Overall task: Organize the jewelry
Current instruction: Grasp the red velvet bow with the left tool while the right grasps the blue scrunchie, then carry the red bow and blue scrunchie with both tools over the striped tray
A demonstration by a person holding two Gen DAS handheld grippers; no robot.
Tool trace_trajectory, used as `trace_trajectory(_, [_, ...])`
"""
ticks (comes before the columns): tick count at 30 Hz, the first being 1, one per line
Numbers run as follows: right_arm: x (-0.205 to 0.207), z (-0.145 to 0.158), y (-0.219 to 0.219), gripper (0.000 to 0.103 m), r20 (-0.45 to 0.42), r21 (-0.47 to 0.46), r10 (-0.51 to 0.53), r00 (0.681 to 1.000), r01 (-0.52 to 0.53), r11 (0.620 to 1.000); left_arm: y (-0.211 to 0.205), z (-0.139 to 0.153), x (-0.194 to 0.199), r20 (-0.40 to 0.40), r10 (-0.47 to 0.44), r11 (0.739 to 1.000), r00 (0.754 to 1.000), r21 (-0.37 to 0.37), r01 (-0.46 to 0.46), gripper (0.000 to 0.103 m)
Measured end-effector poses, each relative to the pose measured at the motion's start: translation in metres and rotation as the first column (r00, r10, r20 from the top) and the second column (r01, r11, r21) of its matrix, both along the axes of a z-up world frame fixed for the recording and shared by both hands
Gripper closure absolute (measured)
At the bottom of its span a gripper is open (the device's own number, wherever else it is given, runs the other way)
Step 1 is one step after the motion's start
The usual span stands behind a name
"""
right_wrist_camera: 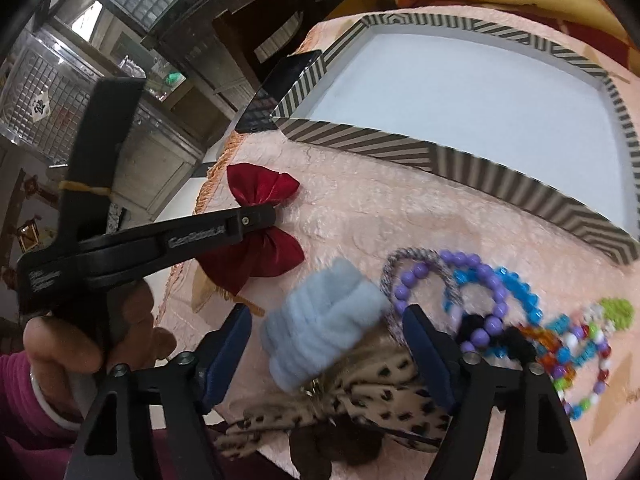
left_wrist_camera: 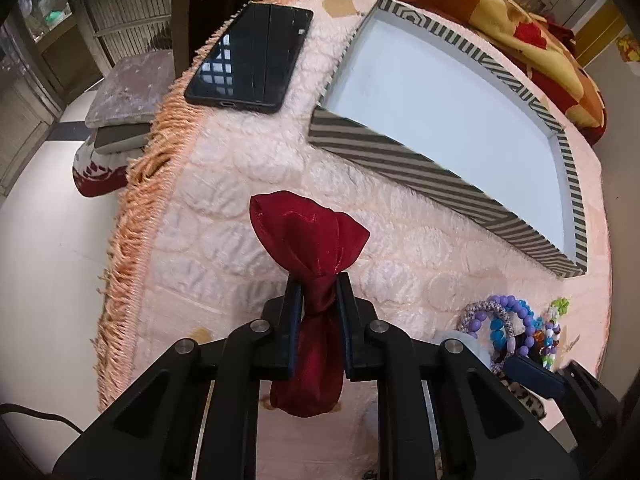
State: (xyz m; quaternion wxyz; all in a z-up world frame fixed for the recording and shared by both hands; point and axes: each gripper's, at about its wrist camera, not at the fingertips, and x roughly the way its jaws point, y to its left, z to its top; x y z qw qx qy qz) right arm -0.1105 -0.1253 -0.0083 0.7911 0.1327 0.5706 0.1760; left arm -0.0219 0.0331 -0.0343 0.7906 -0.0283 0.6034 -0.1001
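In the left wrist view, we see our left hand-held gripper (left_wrist_camera: 318,312) clamped on the pinched middle of a dark red satin bow (left_wrist_camera: 310,248), its 2 pads pressing the knot from both sides. The bow lies on the pale pink tufted cover of the worktop (left_wrist_camera: 224,216), near its fringed edge. Beyond it sits a tray with striped walls (left_wrist_camera: 400,160) and a bare pale-blue floor; a black phone (left_wrist_camera: 252,60) lies just beside the tray's far-left corner. At lower right a heap of beaded bracelets (left_wrist_camera: 516,324) rests on the cover.

In the right wrist view, our right hand-held gripper (right_wrist_camera: 326,344) hangs with its jaws apart around a light blue fluffy scrunchie (right_wrist_camera: 320,320); the pads do not look to be pressing it, so we read it as not yet gripped. Under the scrunchie lies a leopard-print bow (right_wrist_camera: 360,396), and the bracelets (right_wrist_camera: 500,296) spread to its right. The left hand (right_wrist_camera: 80,340) holding the other tool shows at the left, on the red bow (right_wrist_camera: 260,216).

We judge the step to be picking up the first pieces, with nothing in the tray yet. Next, the left should lift the bow to the tray, while the right closes on the scrunchie alone, without snagging the leopard bow beneath.
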Motion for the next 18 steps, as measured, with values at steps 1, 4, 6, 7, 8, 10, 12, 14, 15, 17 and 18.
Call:
trace_trajectory(1, [0.004,-0.002,0.003,0.03,-0.005,-0.006,0.005,1.0,-0.005,1.0,0.002,0.0,0.001,-0.001,0.001,1.0,1.0,-0.001,-0.001,0.089])
trace_trajectory(4, [0.013,-0.015,0.012,0.044,-0.026,-0.046,0.021,0.999,-0.022,0.999,0.008,0.002,0.002,0.002,0.009,1.0,1.0,-0.006,-0.009,0.089])
trace_trajectory(6, [0.015,-0.021,0.016,0.058,-0.022,-0.053,0.023,0.999,-0.024,0.998,0.012,0.004,0.002,0.013,0.013,1.0,1.0,-0.003,-0.013,0.089])
trace_trajectory(7, [0.016,-0.021,0.016,0.059,-0.015,-0.051,0.022,1.0,-0.022,0.998,0.013,0.005,0.002,0.019,0.013,1.0,1.0,0.0,-0.013,0.089])
trace_trajectory(8, [0.016,-0.02,0.015,0.063,-0.008,-0.048,0.021,1.0,-0.021,0.999,0.014,0.007,0.002,0.024,0.015,1.0,1.0,0.003,-0.015,0.089])
trace_trajectory(10, [0.018,-0.017,0.013,0.071,-0.002,-0.032,0.015,1.0,-0.015,0.999,0.017,0.01,0.003,0.03,0.016,1.0,0.999,0.006,-0.017,0.089])
trace_trajectory(12, [0.014,-0.004,0.004,0.074,0.011,0.003,0.005,1.0,-0.006,1.0,0.02,0.014,0.004,0.035,0.013,1.0,0.999,0.002,-0.013,0.089])
trace_trajectory(14, [0.013,0.009,-0.001,0.074,0.047,0.0,-0.004,0.999,0.004,1.0,0.02,0.021,0.004,0.041,0.003,1.0,0.999,-0.002,-0.003,0.089])
trace_trajectory(15, [0.015,0.015,-0.003,0.074,0.062,0.0,-0.009,0.998,0.009,1.0,0.02,0.024,0.004,0.046,-0.001,1.0,0.999,-0.007,0.002,0.089])
trace_trajectory(17, [0.018,0.026,-0.008,0.074,0.084,0.013,-0.026,0.996,0.025,1.0,0.019,0.033,0.005,0.061,-0.01,1.0,0.998,-0.019,0.012,0.089])
trace_trajectory(18, [0.019,0.029,-0.01,0.074,0.095,0.018,-0.033,0.995,0.031,0.999,0.018,0.037,0.006,0.065,-0.014,1.0,0.998,-0.024,0.016,0.089])
